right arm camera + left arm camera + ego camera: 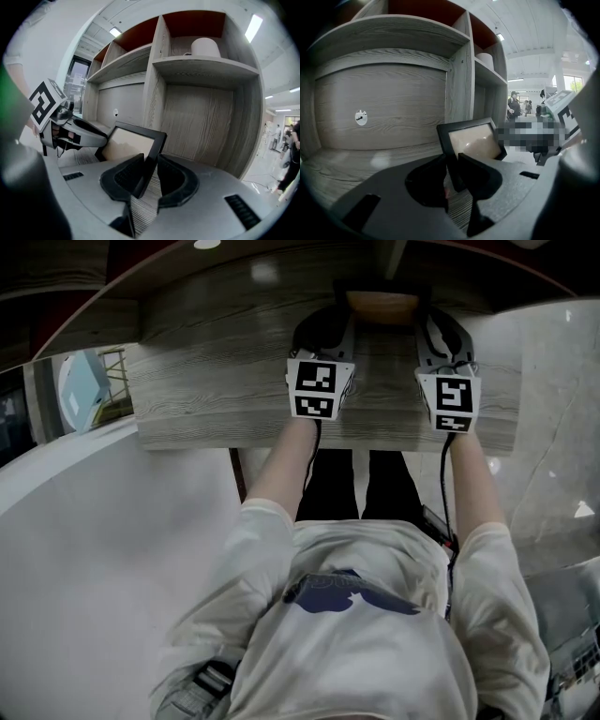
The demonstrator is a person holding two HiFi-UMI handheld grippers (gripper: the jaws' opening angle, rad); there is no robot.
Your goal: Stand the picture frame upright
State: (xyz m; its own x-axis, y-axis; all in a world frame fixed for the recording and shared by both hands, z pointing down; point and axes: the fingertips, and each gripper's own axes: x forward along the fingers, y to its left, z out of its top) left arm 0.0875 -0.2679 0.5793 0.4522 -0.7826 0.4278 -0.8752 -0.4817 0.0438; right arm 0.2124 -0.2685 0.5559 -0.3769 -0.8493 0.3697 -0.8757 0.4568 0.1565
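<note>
The picture frame [382,307] sits at the top centre of the head view, on the grey wood surface [206,381] between the two grippers. Its long axis runs left to right across that view. It is tilted rather than upright: in the gripper views the black border leans back, with the pale glass face turned towards the person and somewhat upward (the top edge lies farther from the cameras than the bottom edge).

The left gripper [452,161] has its jaws set narrow, closed on the frame's left border near the lower corner. The dark strip of the border fills the slot between them at the lower centre of that view.

The right gripper [151,161] grips the frame's opposite border in the same way, jaws close together. The border slants between them, lying against the left jaw and meeting the tip of the other.

Behind the frame stands a wooden shelf unit [206,108], with a white round pot [205,47] in its upper right compartment.
</note>
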